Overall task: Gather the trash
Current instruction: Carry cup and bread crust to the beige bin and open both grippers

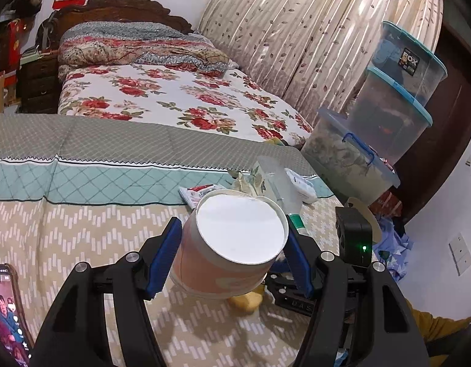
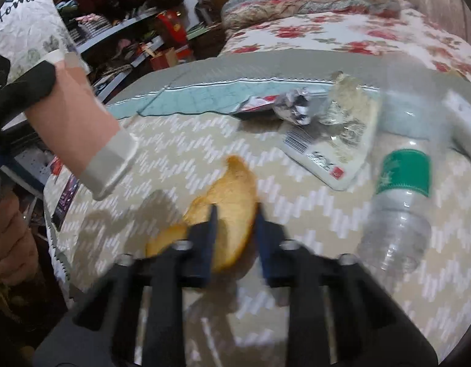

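The left gripper (image 1: 232, 229) has its fingers spread around a thin-walled, round pink paper cup (image 1: 223, 272) and pressing its sides, so too hard a squeeze could buckle it and let it slip. Just right of and below the cup, the right gripper (image 2: 235, 211) is nipped in on 1 curled, waxy orange peel (image 2: 235, 183) lying on the soft zigzag bedspread (image 2: 174, 140); the blurred view suggests haste, and the peel could slide out. Further right of the cup lies a ribbed clear plastic bottle (image 2: 400, 202)
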`<state>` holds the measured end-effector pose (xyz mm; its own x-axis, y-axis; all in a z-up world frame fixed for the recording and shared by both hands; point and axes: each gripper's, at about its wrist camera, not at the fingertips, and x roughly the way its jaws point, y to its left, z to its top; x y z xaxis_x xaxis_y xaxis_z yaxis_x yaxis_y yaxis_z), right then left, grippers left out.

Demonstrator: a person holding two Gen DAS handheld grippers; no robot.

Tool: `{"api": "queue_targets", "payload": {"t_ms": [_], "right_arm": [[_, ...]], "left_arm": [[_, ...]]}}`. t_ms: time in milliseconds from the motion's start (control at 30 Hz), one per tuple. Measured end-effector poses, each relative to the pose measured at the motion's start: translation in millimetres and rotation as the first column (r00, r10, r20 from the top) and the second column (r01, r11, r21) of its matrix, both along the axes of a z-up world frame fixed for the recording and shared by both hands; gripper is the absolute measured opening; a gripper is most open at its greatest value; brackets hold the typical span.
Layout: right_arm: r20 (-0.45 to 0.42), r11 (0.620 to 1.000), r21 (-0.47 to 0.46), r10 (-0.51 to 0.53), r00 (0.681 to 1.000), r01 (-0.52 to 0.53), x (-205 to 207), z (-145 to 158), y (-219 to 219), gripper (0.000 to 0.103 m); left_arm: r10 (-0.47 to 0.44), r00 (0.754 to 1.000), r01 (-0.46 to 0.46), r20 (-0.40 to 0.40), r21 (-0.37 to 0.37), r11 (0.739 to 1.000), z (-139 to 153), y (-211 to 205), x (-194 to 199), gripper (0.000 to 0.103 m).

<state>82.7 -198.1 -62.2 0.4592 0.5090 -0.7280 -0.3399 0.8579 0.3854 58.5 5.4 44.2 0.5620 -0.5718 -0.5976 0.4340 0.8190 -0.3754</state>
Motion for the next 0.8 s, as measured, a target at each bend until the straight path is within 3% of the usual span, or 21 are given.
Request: {"api": "queue_targets", "payload": {"t_ms": [133,267,467,567,667,700,800], "right_arm": [[0.028,0.998,0.066,0.007,1.0,-0.008,-9,9,-6,0.006],[0.083,0.99,0.132,-0.058,0.995,0.046,-27,27,-39,0.006],[0.149,0.951,0.19,-0.275,0.95,0.246,-72,42,-145,0.006],[0.159,0.894,0.206,-0.432,0.888,0.398,-101,41,-218,0.006],[0.177,0.805,0.203,-0.59,0.788,0.558,-135,40,-293,0.006],[0.179,0.753,0.206,-0.657,0.732,0.626,-151,38,-327,0.007],[0.174,0.66,0.2,-0.751,0.637,0.724,-172,35,-382,0.007]], "left_arm": [[-0.008,1.0,0.008,0.013,0.006,1.0,7,-6,0,0.062],[-0.051,0.998,0.05,0.034,0.02,0.999,21,-32,-2,0.062],[-0.201,0.978,0.198,0.055,0.056,0.979,44,-126,-4,0.062],[-0.312,0.949,0.308,0.05,0.083,0.948,49,-200,-5,0.062],[-0.424,0.905,0.418,0.041,0.105,0.902,49,-283,-8,0.062],[-0.455,0.89,0.449,0.035,0.105,0.887,48,-308,-9,0.062],[-0.539,0.841,0.533,0.032,0.115,0.838,43,-398,-11,0.062]]}}
